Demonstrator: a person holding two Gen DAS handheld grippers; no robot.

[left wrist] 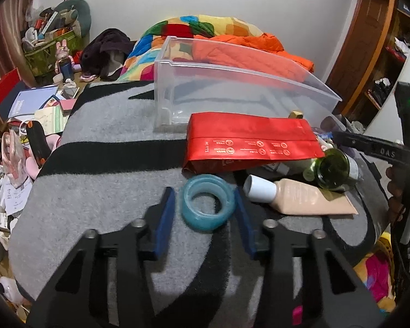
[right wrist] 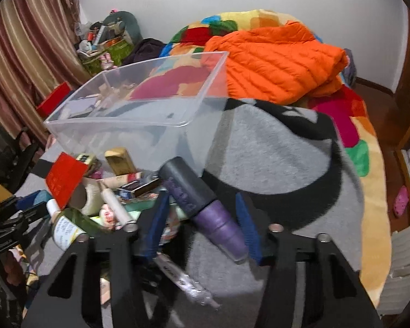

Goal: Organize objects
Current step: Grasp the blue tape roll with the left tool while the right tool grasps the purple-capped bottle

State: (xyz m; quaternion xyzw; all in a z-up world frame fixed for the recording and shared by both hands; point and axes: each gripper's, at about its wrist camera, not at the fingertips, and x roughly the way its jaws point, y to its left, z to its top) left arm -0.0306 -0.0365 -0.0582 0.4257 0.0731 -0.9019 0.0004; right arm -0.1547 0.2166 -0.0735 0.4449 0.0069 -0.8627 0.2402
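Here the left tongs (left wrist: 205,210) stand wide on either side of a blue tape roll (left wrist: 208,202), which lies flat on the grey and black blanket (left wrist: 109,191); the right blue pad looks to be at the roll's edge, while the left pad (left wrist: 164,218) stands apart from it. Just beyond the roll lies a red pack (left wrist: 248,142), and right of the roll a beige tube (left wrist: 300,198) with a white cap. A green bottle (left wrist: 332,169) lies on its side above the tube. Behind the pack stands a clear bin (left wrist: 232,82), seemingly bare inside, on the blanket.

The right tongs (right wrist: 202,213) are spread about a purple bottle (right wrist: 205,205) with a dark cap, lying aslant between the blue pads; whether either pad (right wrist: 157,218) touches it I cannot tell. Left of it is a heap of small items (right wrist: 117,191): tubes, boxes, the red pack (right wrist: 65,177) and the green bottle (right wrist: 71,225). The bin (right wrist: 139,104) sits just past the heap. An orange jacket (right wrist: 281,63) lies on a many-coloured quilt (right wrist: 350,125) beyond.
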